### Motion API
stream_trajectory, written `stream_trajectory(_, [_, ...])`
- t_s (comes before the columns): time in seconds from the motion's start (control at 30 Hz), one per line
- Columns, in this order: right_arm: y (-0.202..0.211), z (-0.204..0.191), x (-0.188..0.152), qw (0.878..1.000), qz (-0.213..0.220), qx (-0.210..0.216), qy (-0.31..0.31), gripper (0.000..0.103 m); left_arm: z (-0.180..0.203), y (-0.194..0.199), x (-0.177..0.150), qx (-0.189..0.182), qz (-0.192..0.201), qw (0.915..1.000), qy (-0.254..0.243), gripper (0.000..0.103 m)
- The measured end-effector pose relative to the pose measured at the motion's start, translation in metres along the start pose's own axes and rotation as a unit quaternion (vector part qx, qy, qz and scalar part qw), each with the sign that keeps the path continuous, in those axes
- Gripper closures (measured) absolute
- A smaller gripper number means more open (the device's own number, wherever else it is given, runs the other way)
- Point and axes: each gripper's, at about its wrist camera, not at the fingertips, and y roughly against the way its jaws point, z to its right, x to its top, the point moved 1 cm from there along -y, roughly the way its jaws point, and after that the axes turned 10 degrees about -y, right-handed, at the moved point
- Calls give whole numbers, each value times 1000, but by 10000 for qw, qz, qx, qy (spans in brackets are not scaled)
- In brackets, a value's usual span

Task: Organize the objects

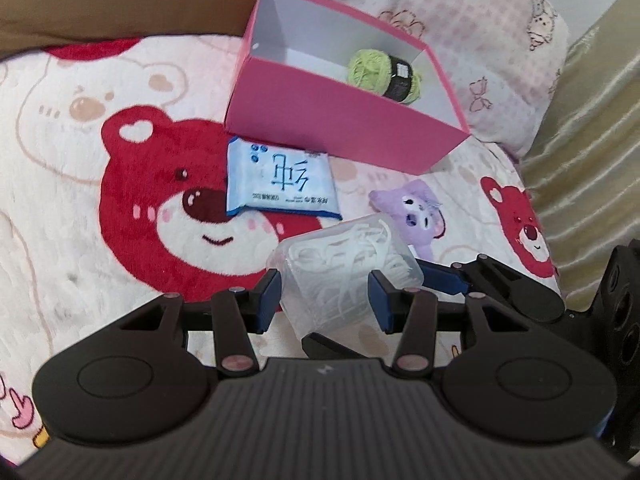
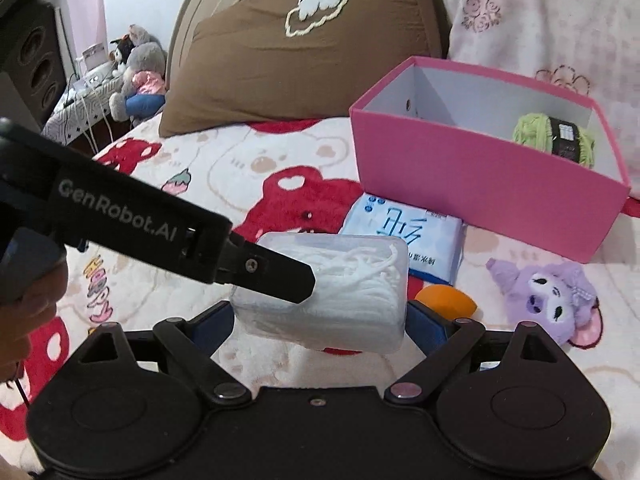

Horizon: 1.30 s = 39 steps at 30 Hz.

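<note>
Both grippers, left (image 1: 324,296) narrow, right (image 2: 320,320) wide, clamp clear floss-pick box (image 2: 332,280); keep level, carry over pink box (image 2: 480,184), release together.

"GenRobot.AI" is printed in pale letters on the black arm of the left gripper (image 2: 276,276). The blue tissue pack (image 1: 280,180) has big Chinese characters, seen upside down; its small print is unreadable.

Both wrist cameras look steeply down along their fingers, close over the bed (image 1: 80,200). Both views share the clear box (image 1: 344,276), packet (image 2: 404,236) and pink box (image 2: 480,188).
</note>
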Motion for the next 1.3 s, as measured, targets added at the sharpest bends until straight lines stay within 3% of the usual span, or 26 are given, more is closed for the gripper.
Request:
stream_trajectory(0.27, [24, -9, 14, 9991, 177, -290, 235, 9, 19, 18, 19, -77, 132, 9991, -403, 58])
stream_trajectory(0.7, [46, -9, 40, 9964, 593, -584, 188, 9, 34, 35, 45, -273, 512, 9967, -564, 58])
stream_trajectory(1.1, [66, -5, 48, 9926, 937, -740, 222, 9, 58, 43, 74, -394, 450, 9930, -1018, 58])
stream_trajectory(1.3, [71, 9, 58, 9902, 1133, -819, -34, 10, 77, 37, 98, -238, 393, 9907, -1277, 56])
